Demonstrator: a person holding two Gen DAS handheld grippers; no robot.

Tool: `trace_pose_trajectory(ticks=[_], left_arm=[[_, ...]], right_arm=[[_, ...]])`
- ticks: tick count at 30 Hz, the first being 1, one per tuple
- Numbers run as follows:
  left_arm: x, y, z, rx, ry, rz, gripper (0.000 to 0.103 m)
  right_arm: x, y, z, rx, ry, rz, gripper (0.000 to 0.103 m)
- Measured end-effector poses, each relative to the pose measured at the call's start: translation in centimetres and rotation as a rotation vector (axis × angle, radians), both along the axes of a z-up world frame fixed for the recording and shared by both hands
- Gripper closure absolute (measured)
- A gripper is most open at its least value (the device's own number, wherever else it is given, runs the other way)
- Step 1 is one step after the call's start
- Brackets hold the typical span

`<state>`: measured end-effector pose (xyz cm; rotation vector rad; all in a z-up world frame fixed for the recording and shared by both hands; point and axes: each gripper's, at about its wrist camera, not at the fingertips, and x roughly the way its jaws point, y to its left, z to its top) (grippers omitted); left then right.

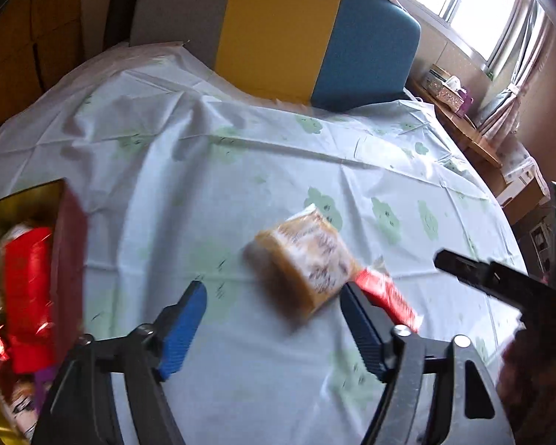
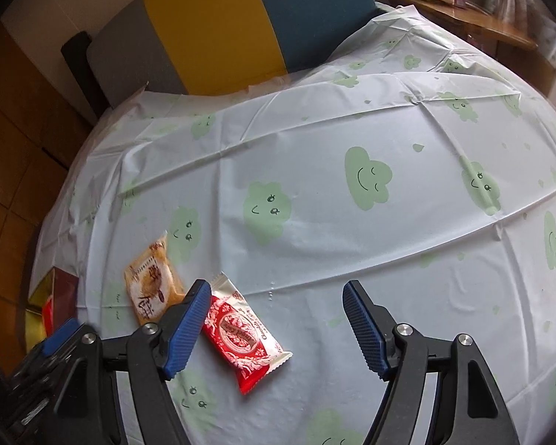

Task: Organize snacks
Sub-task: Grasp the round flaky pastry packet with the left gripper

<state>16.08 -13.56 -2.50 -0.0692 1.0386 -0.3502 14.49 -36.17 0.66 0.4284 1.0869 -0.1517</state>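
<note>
the red packet [image 2: 245, 337] has an oval badge with small white lettering along one edge, too fine for me to read; the orange packet [image 2: 154, 284] carries a pale panel with dark brush-like characters i cannot make out either. the red one is glossy foil with white ornament and crimped white ends; the orange one is squarish and puffy. both lie on the cloud-print tablecloth [image 2: 315, 222], just beside each other. my left claw [image 1: 274, 328] is spread wide and holds nothing, with the orange packet [image 1: 304, 259] just ahead between its blue fingertips [image 1: 183, 328], untouched. my right claw [image 2: 276, 328] is also spread and holds nothing; the red packet sits just inside its left finger. a red and gold box [image 1: 68, 259] with snacks inside stands at the left.
</note>
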Motion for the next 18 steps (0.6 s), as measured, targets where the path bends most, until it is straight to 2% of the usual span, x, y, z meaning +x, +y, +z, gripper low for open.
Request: trace_pose_trajectory(ticks=[3, 7, 13, 15, 16, 17, 18], left_arm=[[1.6, -1.2, -0.7, -0.041, 0.047, 0.021, 0.019], [3.2, -2.7, -1.5, -0.048, 0.082, 0.055, 0.017], [4.6, -5.3, -3.3, 0.038, 0.084, 0.066, 0.014], [5.0, -5.6, -4.5, 0.056, 0.136, 0.053, 0.016], [4.8, -5.6, -4.4, 0.069, 0.116, 0.043, 0.02], [4.5, -5.6, -4.2, 0.087, 0.092, 0.035, 0.035], [4.2, -5.4, -4.1, 0.08, 0.089, 0.013, 0.043]], right_arm=[[-0.1, -0.3, 0.5, 0.015, -0.017, -0.011, 0.026], [-0.2, -0.4, 1.0, 0.029, -0.033, -0.02, 0.025], [-0.3, -0.7, 1.4, 0.03, -0.046, -0.03, 0.023], [-0.4, -0.9, 1.4, 0.033, -0.048, -0.035, 0.023], [-0.3, -0.9, 1.4, 0.033, -0.046, -0.037, 0.023], [-0.3, -1.0, 1.3, 0.034, -0.044, -0.036, 0.023], [-0.2, -0.9, 1.2, 0.035, -0.04, -0.029, 0.023]])
